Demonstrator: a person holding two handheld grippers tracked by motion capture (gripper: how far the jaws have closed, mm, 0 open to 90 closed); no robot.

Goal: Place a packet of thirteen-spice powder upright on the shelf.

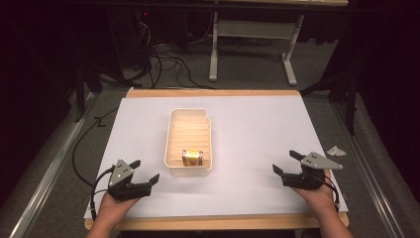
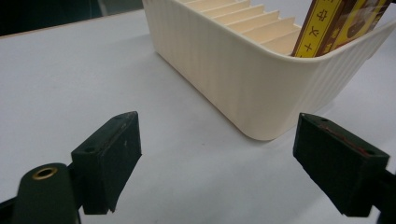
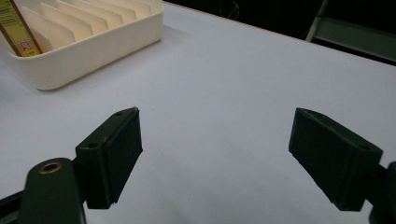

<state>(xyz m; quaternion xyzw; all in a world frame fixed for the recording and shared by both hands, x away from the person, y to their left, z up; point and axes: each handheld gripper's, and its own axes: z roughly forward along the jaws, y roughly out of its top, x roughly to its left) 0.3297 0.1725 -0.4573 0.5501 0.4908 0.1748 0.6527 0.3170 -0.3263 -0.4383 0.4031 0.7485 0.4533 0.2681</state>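
A cream tray (image 1: 171, 134) with several slots stands mid-table on the white sheet. A yellow and brown box (image 1: 192, 157) stands upright in the slot nearest me. My left gripper (image 1: 145, 170) rests at the front left, open and empty, pointing toward the tray's near corner. In the left gripper view its jaws (image 2: 217, 154) stand wide apart just short of the tray wall (image 2: 233, 79), with the box (image 2: 336, 23) rising above the rim. My right gripper (image 1: 284, 160) sits at the front right, open and empty. Its own view (image 3: 217, 149) has bare sheet between the jaws, with the tray (image 3: 93, 51) and box (image 3: 16, 28) at upper left.
The white sheet (image 1: 247, 129) covers a wooden board with grey matting on both sides. A crumpled white scrap (image 1: 336, 150) lies on the mat at the right. A white frame's legs (image 1: 214, 49) and floor cables (image 1: 168, 64) lie beyond the far edge.
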